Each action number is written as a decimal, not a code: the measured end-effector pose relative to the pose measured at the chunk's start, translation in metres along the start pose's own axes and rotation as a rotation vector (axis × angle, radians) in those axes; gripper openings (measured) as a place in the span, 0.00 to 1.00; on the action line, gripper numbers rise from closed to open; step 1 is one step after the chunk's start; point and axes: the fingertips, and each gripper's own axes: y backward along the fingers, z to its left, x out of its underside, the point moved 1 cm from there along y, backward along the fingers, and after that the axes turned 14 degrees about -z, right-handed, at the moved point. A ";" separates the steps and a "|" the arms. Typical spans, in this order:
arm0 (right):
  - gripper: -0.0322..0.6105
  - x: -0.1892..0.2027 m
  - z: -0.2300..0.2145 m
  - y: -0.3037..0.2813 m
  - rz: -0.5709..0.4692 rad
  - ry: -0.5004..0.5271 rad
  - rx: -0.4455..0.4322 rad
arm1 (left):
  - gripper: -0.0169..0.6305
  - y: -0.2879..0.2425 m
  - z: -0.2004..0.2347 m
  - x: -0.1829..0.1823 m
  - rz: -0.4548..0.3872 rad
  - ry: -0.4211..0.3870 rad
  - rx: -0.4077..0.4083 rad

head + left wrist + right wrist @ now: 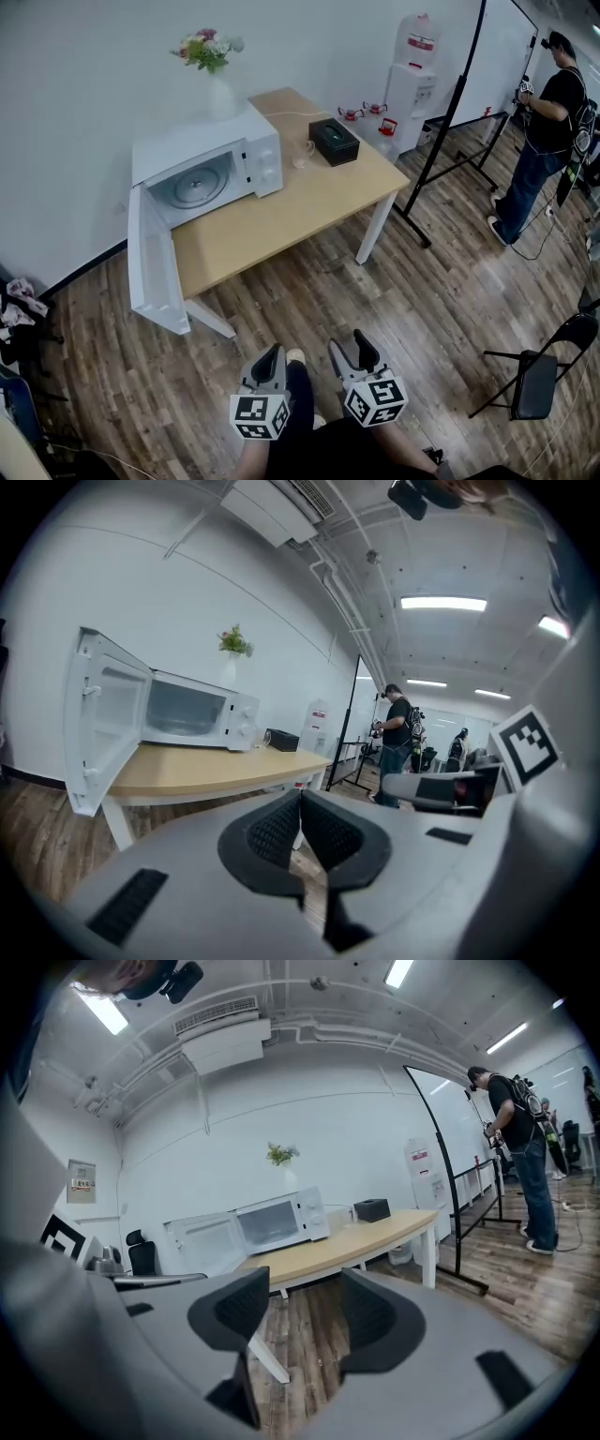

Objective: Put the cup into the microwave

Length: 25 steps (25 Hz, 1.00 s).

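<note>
A small clear cup (302, 156) stands on the wooden table (281, 225), between the white microwave (208, 167) and a black box (334, 141). The microwave's door (150, 267) hangs wide open past the table's left end, and the glass turntable (197, 186) inside shows bare. Both grippers are low in the head view, over the floor and well short of the table. My left gripper (270, 364) (300, 803) is shut, its pads touching with nothing between them. My right gripper (352, 349) (305, 1307) is open and empty. Both gripper views look toward the table.
A vase of flowers (211, 70) sits on the microwave. At the back right stand a water dispenser (412, 80) and a whiteboard stand (459, 122), with a person (544, 131) beyond them. A black folding chair (539, 375) is at the right.
</note>
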 end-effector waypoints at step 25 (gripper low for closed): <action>0.51 -0.016 -0.041 -0.182 0.054 0.019 0.075 | 0.04 -0.183 0.088 -0.052 -0.011 0.024 0.108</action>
